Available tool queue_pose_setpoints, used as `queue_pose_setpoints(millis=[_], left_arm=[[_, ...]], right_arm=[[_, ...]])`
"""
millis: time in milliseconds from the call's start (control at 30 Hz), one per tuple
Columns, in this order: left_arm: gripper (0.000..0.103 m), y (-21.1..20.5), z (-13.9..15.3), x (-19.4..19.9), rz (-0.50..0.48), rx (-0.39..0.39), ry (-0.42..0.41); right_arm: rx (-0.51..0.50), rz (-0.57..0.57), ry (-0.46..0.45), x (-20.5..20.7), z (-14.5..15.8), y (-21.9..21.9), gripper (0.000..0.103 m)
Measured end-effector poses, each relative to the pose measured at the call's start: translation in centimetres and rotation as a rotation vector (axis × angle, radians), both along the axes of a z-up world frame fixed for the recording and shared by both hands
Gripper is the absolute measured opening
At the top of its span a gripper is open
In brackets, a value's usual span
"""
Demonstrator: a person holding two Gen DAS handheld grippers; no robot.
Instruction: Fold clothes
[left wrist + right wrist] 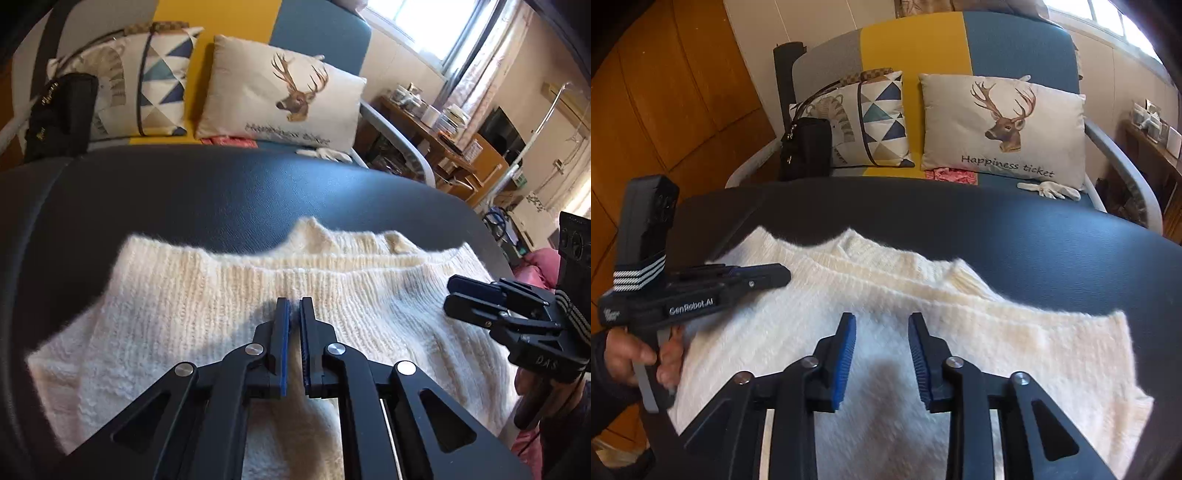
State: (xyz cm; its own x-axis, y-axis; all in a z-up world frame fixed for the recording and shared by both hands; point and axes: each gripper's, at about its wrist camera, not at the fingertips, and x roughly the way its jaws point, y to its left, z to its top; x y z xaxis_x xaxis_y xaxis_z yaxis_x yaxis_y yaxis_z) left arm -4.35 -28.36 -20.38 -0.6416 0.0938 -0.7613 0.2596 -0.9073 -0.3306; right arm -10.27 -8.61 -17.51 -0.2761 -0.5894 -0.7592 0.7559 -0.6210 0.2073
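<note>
A cream knitted sweater point(221, 295) point(997, 332) lies folded flat on a dark round table point(221, 192) point(997, 229), its ribbed edge toward the far side. My left gripper point(294, 301) hovers over the sweater's middle, shut, with only a sliver between its blue pads and no fabric caught there. It appears in the right wrist view as the left gripper point(785, 275), above the sweater's left part. My right gripper point(882, 319) stands open over the sweater, its pads clear of the knit. The left wrist view shows this right gripper point(451, 294) at the sweater's right edge.
Behind the table stands a blue and yellow armchair with a deer cushion point(284, 92) point(1001, 125), a patterned cushion point(879, 114), a black bag point(59, 114) and a white glove point(1049, 190). A cluttered wooden desk point(443, 129) is at the right. A hand point(628, 354) grips the left tool.
</note>
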Motion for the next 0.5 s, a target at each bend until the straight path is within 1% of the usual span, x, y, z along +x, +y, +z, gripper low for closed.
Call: queue_pose_setpoints(millis=[100, 133, 167, 233, 300, 467, 500], left_arm=[[0.009, 0.6, -0.5, -0.6, -0.025, -0.014, -0.020], [0.013, 0.7, -0.5, -0.7, -0.035, -0.016, -0.027], [0.014, 0.9, -0.5, -0.7, -0.042, -0.020, -0.031], [0.015, 1.3, -0.5, -0.7, -0.047, -0.038, -0.035], [0.015, 1.6, -0.4, -0.6, -0.045, -0.056, -0.040], [0.012, 2.2, -0.2, -0.2, -0.025, -0.104, -0.036], [0.011, 2.2, -0.1, -0.1, -0.020, -0.109, -0.033]], right_arm=[[0.107, -0.023, 0.019, 0.0, -1.2, 0.6, 0.039], [0.120, -0.022, 0.006, 0.0, -1.8, 0.6, 0.040], [0.118, -0.027, -0.003, 0.0, -2.3, 0.6, 0.042], [0.104, -0.040, 0.007, 0.0, -2.7, 0.6, 0.047], [0.118, -0.051, 0.027, 0.2, -2.8, 0.3, 0.048], [0.122, -0.113, -0.012, -0.3, -3.2, 0.4, 0.049], [0.138, -0.118, 0.016, 0.0, -3.1, 0.1, 0.044]])
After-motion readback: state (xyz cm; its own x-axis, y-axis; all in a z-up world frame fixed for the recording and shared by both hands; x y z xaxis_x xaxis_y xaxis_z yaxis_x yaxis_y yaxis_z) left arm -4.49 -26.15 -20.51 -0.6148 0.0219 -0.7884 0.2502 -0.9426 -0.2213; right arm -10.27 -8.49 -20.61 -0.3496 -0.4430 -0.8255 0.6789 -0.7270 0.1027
